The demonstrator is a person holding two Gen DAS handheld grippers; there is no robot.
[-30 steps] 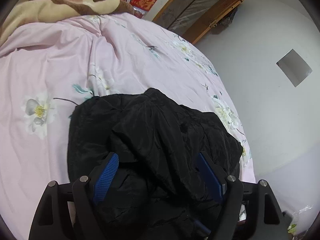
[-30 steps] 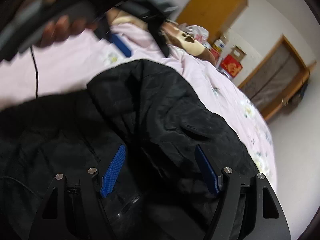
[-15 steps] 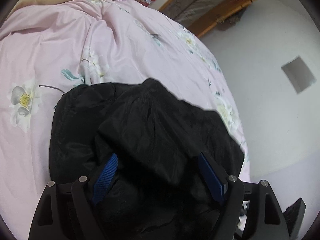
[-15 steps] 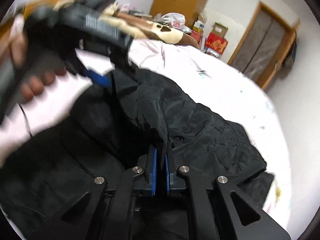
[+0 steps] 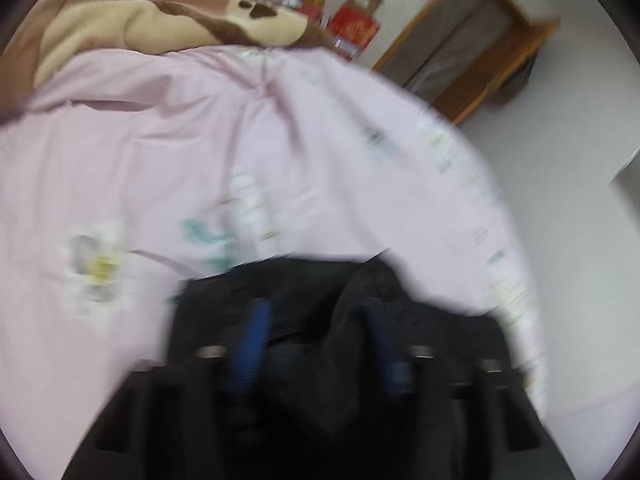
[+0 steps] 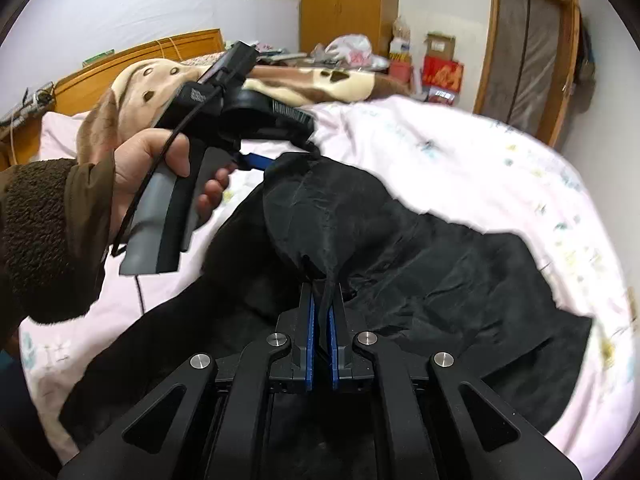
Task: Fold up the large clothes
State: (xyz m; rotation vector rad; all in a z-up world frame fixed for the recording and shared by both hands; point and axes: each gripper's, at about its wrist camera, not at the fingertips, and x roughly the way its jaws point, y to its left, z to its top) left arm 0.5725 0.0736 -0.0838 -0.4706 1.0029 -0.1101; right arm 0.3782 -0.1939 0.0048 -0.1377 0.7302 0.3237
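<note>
— What is seen at the left?

— In the right wrist view, a hand (image 6: pixel 160 168) in a brown fleecy sleeve (image 6: pixel 48 236) is wrapped round the grey handle of the left gripper (image 6: pixel 260 160). Its blue fingertips (image 6: pixel 252 159) are set against the raised upper edge of the black garment (image 6: pixel 420 264). In the left wrist view, which is blurred, the jaws are seen to have just been closing, with a ridge of the dark cloth standing between the blue pads (image 5: pixel 252 344). Whether the cloth is actually pinched cannot be told.

— And further right?

— The right gripper (image 6: pixel 320 312) is clamped tight on a thin fold of the garment, and the cloth is drawn up from the bed (image 6: pixel 460 152) into a peak.

— Where is the garment laid?

— It is spread across the pink flowered bed cover, from the near left edge towards the right edge. A brown and cream blanket (image 6: pixel 320 84) is heaped at the head end, by the wooden headboard (image 6: pixel 140 56). Boxes and bags (image 6: pixel 440 68) are stacked beyond the far edge, beside a wooden door (image 6: pixel 528 40).
</note>
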